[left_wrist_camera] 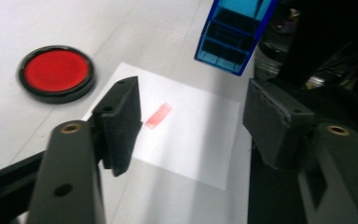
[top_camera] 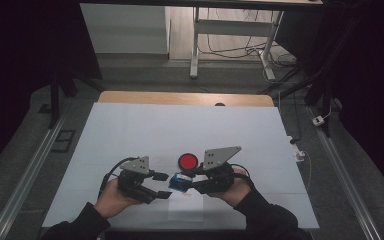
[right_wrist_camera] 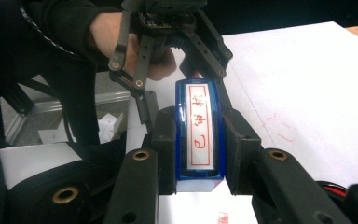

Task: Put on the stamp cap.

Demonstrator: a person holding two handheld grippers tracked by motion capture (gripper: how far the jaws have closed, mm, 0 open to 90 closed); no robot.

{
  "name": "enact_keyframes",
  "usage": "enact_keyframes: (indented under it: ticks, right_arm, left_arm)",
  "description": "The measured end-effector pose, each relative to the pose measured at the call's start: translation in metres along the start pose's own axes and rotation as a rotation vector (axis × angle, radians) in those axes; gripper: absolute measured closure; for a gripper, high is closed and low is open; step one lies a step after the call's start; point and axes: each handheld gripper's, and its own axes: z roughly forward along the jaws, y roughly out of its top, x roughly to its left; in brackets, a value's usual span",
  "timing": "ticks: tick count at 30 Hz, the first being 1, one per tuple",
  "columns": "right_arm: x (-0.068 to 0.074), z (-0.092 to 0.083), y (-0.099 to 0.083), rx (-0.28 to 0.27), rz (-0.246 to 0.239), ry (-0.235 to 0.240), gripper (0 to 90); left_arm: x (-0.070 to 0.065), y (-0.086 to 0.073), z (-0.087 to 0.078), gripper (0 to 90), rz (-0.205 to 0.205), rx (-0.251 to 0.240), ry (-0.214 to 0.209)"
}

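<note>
The blue stamp [right_wrist_camera: 199,135] is clamped between the jaws of the right gripper [top_camera: 196,181]; both pads are pressed flat against its long sides. In the right gripper view the stamp face is turned toward the camera: a white plate w/ a red frame and red characters. In the high view the stamp is seen at the tip of the right gripper, held above the surface [top_camera: 130,130], approx. midway between the two grippers.

The left gripper [top_camera: 162,186] is held w/ its jaws parted at a medium gap; nothing is gripped between them. No contact w/ the stamp is seen: in the left gripper view the stamp [left_wrist_camera: 233,35] hangs ahead of the jaws, up and toward the right-hand jaw, well apart from both pads.

A white paper sheet [left_wrist_camera: 186,126] lies on the surface directly below and ahead of the left gripper. A small red imprint [left_wrist_camera: 159,115] is marked on it, just beside the left-hand jaw as seen from that gripper's camera. Fainter red marks are seen on the surface to the right of the right gripper in its own view.

A round red ink pad [top_camera: 188,161] in a black rim rests on the surface just beyond the stamp, between the grey plates of the two grippers, nearer the right one. In the left gripper view the pad [left_wrist_camera: 56,72] lies ahead and to the left, apart from the paper.
</note>
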Motion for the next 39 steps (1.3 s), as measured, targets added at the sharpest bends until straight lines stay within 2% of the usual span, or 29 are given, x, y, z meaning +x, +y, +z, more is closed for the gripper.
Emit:
enact_keyframes:
  ticks: [3,9,16,19,26,31,37,39]
  right_arm:
    - [0.0,0.0,0.0,0.007,-0.002,-0.012,69.6]
    - [0.0,0.0,-0.001,0.012,0.01,-0.026,69.5]
    - [-0.002,-0.001,-0.003,0.025,0.037,-0.043,69.5]
    - [-0.002,-0.001,-0.003,0.026,0.061,-0.043,69.4]
    - [-0.001,-0.002,-0.003,0.027,0.08,-0.06,69.5]
    - [0.0,-0.003,-0.004,0.037,0.078,-0.068,69.5]
    - [-0.002,-0.003,-0.005,0.044,0.073,-0.084,69.5]
    - [-0.003,-0.003,-0.006,0.046,0.073,-0.089,69.5]
  left_arm:
    - [-0.001,-0.002,-0.003,31.6,-0.011,0.006,0.037]
    - [-0.001,-0.007,-0.007,24.9,-0.034,0.033,0.085]
    - [-0.003,-0.013,-0.014,20.0,-0.058,0.048,0.117]
    - [-0.004,-0.017,-0.019,18.1,-0.069,0.056,0.117]
    - [-0.012,-0.028,-0.031,15.7,-0.119,0.042,0.142]
    - [-0.019,-0.039,-0.043,16.2,-0.146,0.052,0.187]
    - [-0.025,-0.055,-0.06,15.2,-0.223,0.01,0.218]
    - [-0.027,-0.059,-0.066,14.4,-0.24,0.002,0.239]
